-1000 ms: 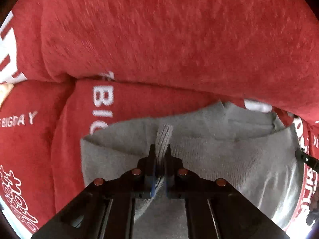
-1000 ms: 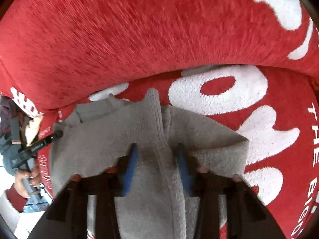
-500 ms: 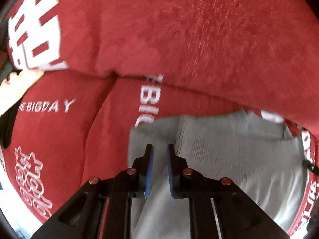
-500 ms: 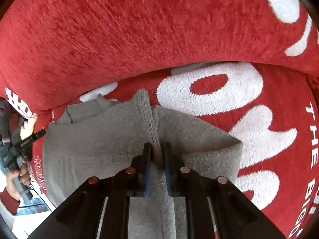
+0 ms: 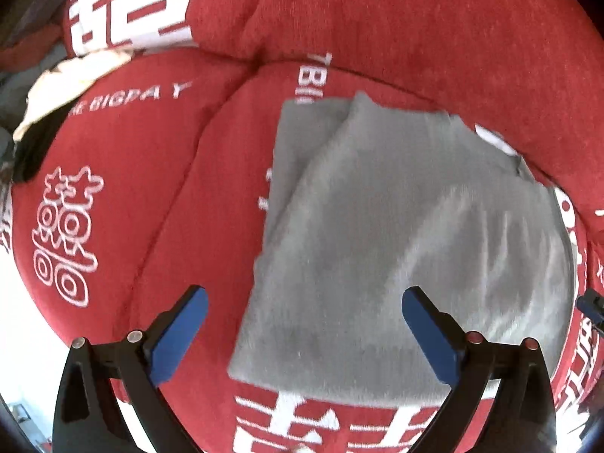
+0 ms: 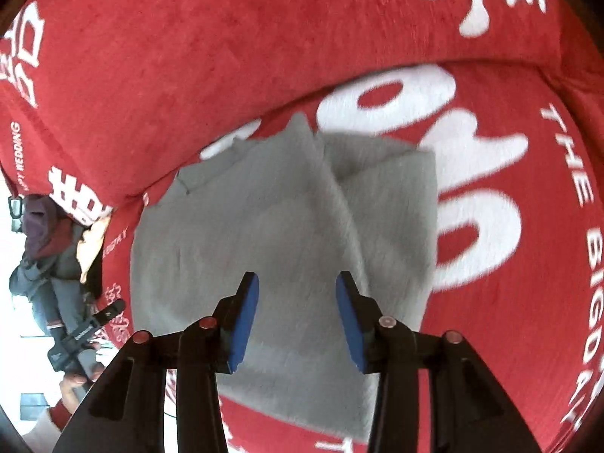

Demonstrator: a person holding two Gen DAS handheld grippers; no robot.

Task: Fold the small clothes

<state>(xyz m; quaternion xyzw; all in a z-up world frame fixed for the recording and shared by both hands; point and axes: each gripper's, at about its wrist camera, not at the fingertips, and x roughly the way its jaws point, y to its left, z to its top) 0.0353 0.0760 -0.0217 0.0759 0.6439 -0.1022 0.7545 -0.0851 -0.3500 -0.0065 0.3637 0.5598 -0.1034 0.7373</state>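
The folded grey garment (image 5: pixel 407 234) lies on the red cushion (image 5: pixel 124 204); the left gripper (image 5: pixel 304 334) gapes wide, holding nothing. The right gripper (image 6: pixel 297 319) hovers unclenched at six o'clock; empty too.

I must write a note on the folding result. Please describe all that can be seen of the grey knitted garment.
The grey knitted garment looks soft and fuzzy, like fleece or fine knit. It lies folded, roughly rectangular, with one layer lapped diagonally over another and a pointed corner at its far edge. It rests flat on the red cushion with white lettering. The left gripper and right gripper are open above it; neither holds it.
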